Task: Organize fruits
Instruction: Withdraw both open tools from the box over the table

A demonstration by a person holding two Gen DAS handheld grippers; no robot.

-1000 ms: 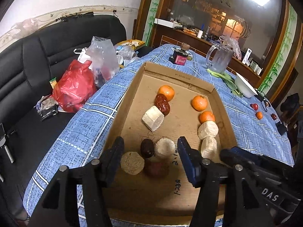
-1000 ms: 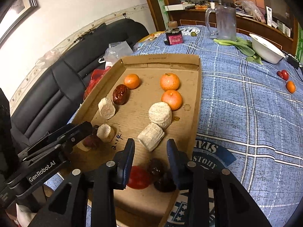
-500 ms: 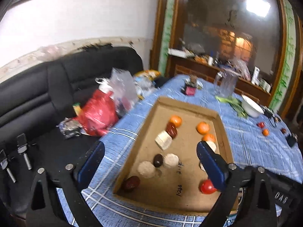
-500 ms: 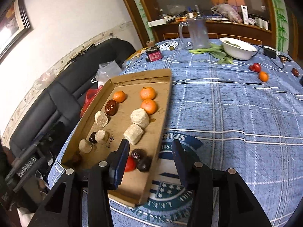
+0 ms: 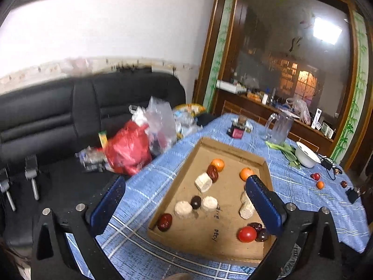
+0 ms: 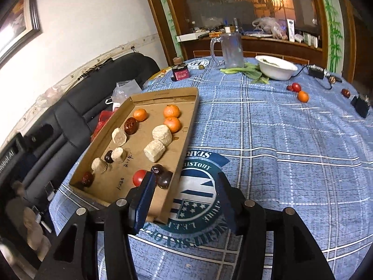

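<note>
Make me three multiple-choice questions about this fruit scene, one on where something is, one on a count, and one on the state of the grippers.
1. Where is the red tomato in the cardboard tray?
A. At the far end beside the oranges
B. At the near end beside two dark fruits
C. Outside the tray on the tablecloth

2. How many oranges lie inside the cardboard tray?
A. Three
B. One
C. Five

3. How do the right gripper and the left gripper stand?
A. Both shut on fruit
B. One open, one shut
C. Both with jaws apart, holding nothing

Answers:
1. B: the right wrist view shows it near the tray's near edge, next to two dark fruits.
2. A: three oranges sit at the far end.
3. C: each wrist view shows a wide gap and no fruit held.
</note>
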